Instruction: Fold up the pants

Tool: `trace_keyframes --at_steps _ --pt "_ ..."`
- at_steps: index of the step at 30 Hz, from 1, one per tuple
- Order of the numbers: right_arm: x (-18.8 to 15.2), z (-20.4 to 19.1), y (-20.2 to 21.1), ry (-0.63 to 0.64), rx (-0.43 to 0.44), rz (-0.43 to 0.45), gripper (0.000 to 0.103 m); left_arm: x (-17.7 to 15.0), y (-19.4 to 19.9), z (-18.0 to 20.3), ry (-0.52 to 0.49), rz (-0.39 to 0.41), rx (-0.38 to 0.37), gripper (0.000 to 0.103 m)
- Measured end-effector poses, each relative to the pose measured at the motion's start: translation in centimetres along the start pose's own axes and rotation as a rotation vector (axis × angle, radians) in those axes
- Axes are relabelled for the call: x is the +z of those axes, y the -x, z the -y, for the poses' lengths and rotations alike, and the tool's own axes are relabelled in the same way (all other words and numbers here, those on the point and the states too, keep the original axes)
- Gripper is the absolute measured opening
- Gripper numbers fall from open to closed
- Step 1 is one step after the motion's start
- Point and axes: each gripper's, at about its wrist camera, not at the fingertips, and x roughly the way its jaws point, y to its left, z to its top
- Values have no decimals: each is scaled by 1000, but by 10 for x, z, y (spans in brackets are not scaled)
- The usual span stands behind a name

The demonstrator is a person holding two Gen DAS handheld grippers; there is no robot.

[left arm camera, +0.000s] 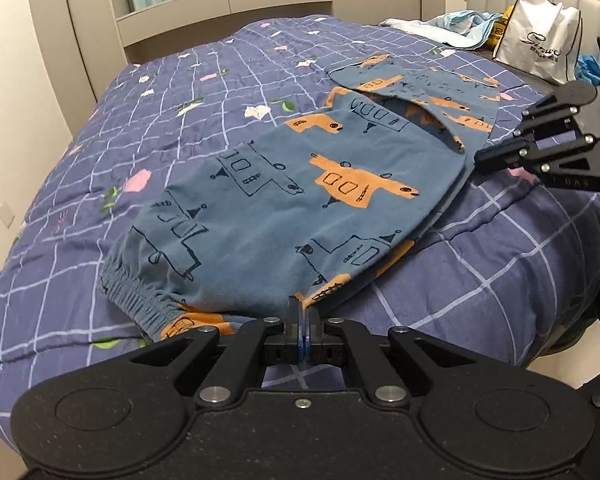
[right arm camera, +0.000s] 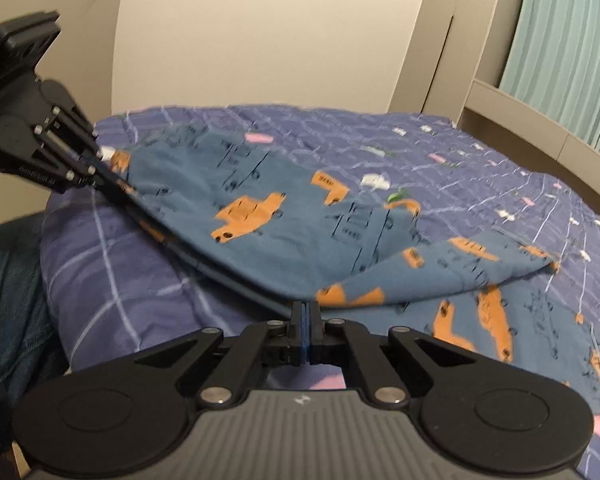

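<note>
A bed under a purple grid-patterned quilt (left arm camera: 188, 92) fills the room, and the blue printed pants (left arm camera: 300, 200) lie across it, one leg doubled over. The left gripper (left arm camera: 302, 308) pinches the near edge at six o'clock, and the right gripper (right arm camera: 305, 312) is clamped on the same edge at three o'clock, so a fold looks underway; next, lay it flat, then release. A white shopping bag (left arm camera: 540, 44) and crumpled light-blue cloth (left arm camera: 456, 28) sit at one o'clock, well apart.

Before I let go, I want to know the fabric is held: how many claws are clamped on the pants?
2. The left claw grips the pants near the waistband; the right claw grips the same edge farther along.
</note>
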Motion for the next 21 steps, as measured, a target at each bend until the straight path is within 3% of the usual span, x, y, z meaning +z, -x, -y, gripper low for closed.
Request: trace_keyframes --at_steps 4,8,11,12,13,15,19,21 --pt "-4 4 -2 -37 3 -5 0 0 -1 4 -4 -14 3 2" --pt "-2 10 1 -76 0 6 7 3 2 2 49 -21 -14 15" --pt "-5 16 5 -122 -14 17 39 9 7 4 102 2 -29 42" --pt "-7 18 8 -140 -23 25 54 12 8 6 120 14 -33 59" --pt "-10 21 11 -160 -32 35 62 14 8 9 135 25 -37 74" --pt "-14 27 16 -192 -53 41 70 23 7 15 163 56 -55 83" --pt "-28 44 30 -268 -116 54 99 44 -5 31 205 103 -73 102" --pt "-35 53 37 -305 -147 62 103 57 -14 40 256 158 -81 102"
